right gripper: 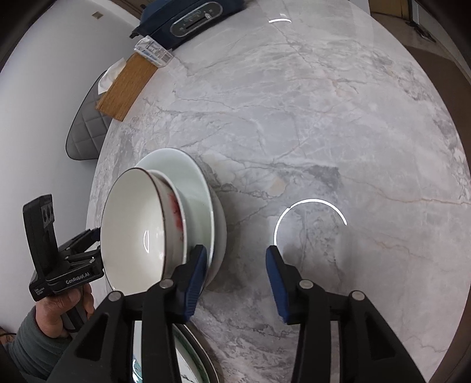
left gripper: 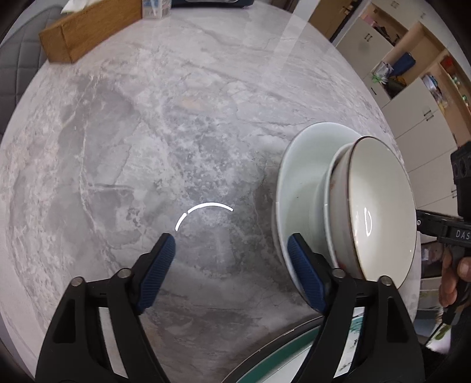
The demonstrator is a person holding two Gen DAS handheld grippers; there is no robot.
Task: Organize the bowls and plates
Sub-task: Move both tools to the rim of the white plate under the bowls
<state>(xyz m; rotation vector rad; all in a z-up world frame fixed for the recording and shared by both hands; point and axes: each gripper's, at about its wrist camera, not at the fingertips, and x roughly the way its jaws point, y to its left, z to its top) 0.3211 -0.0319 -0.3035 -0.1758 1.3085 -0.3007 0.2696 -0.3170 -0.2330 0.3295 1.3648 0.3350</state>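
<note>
A stack of dishes stands on the grey marble table (left gripper: 176,132): a pale green-white plate (left gripper: 306,165) at the bottom and a white bowl with a dark rim (left gripper: 379,206) on top. The stack also shows in the right wrist view, with the plate (right gripper: 188,176) under the bowl (right gripper: 132,227), which has a red mark on its outside. My left gripper (left gripper: 231,244) is open and empty, its right finger beside the plate's edge. My right gripper (right gripper: 235,256) is open and empty, its left finger next to the stack.
A green-rimmed patterned plate (left gripper: 282,347) lies at the near table edge, also seen in the right wrist view (right gripper: 188,359). A wooden tissue box (left gripper: 88,29), a small carton (left gripper: 156,7) and a dark blue appliance (right gripper: 191,20) sit at the far side. Cabinets (left gripper: 412,103) stand beyond the table.
</note>
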